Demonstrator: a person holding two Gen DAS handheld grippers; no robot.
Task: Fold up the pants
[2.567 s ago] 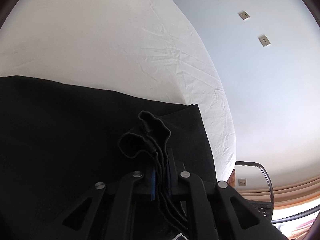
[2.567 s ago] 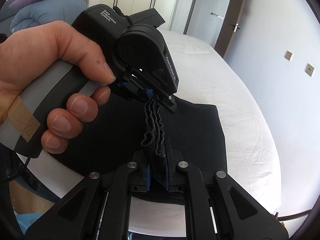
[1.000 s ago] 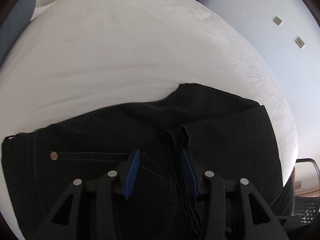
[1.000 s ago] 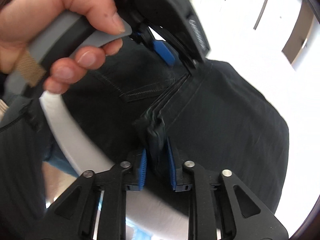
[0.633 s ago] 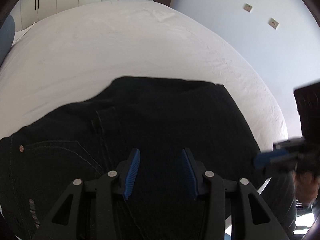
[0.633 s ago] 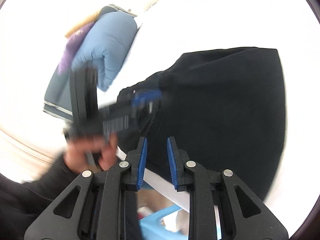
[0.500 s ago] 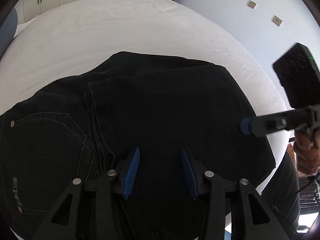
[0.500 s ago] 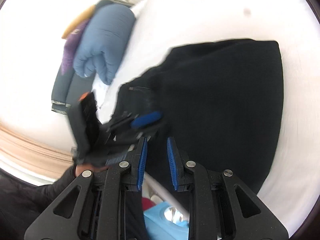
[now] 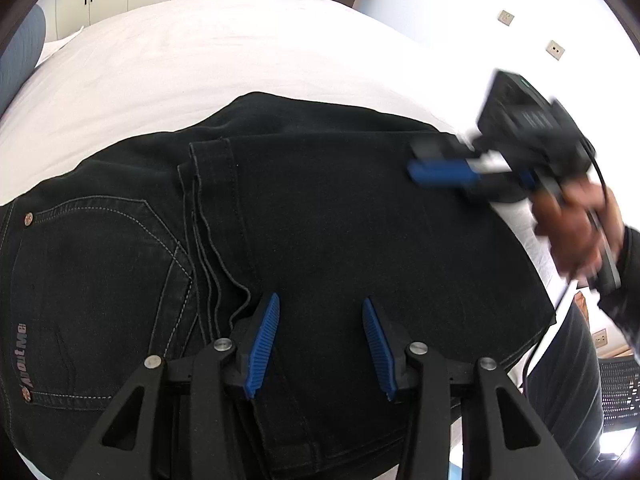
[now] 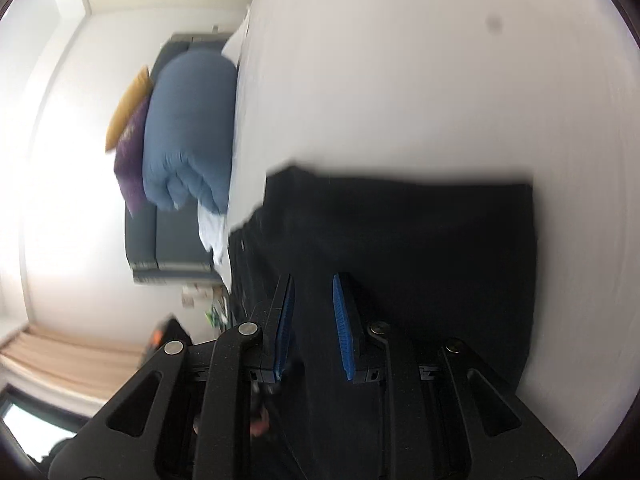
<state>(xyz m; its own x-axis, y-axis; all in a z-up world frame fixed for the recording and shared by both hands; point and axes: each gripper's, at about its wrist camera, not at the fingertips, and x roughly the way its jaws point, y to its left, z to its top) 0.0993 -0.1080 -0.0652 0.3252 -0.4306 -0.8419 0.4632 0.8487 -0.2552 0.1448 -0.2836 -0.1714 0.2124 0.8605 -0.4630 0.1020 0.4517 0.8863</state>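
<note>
The black pants (image 9: pixel 340 220) lie folded on the white bed (image 9: pixel 240 52), the leg hems laid over the seat beside a back pocket (image 9: pixel 100 264). My left gripper (image 9: pixel 318 340) is open and empty, just above the fold. My right gripper (image 9: pixel 440 172) shows at the right of the left wrist view, blurred, held in a hand over the pants' right edge. In the right wrist view my right gripper (image 10: pixel 312 324) is open and empty above the pants (image 10: pixel 420 260).
A blue duvet (image 10: pixel 188 128) with purple and yellow cushions (image 10: pixel 130 160) sits on a dark sofa (image 10: pixel 160 236) beyond the bed's end. A mesh chair (image 9: pixel 616 392) stands at the lower right. Wall sockets (image 9: pixel 554 50) are on the far wall.
Both grippers have let go of the hems and opened. The pants now lie folded on the bed. The right gripper has swung away to the pants' right side.
</note>
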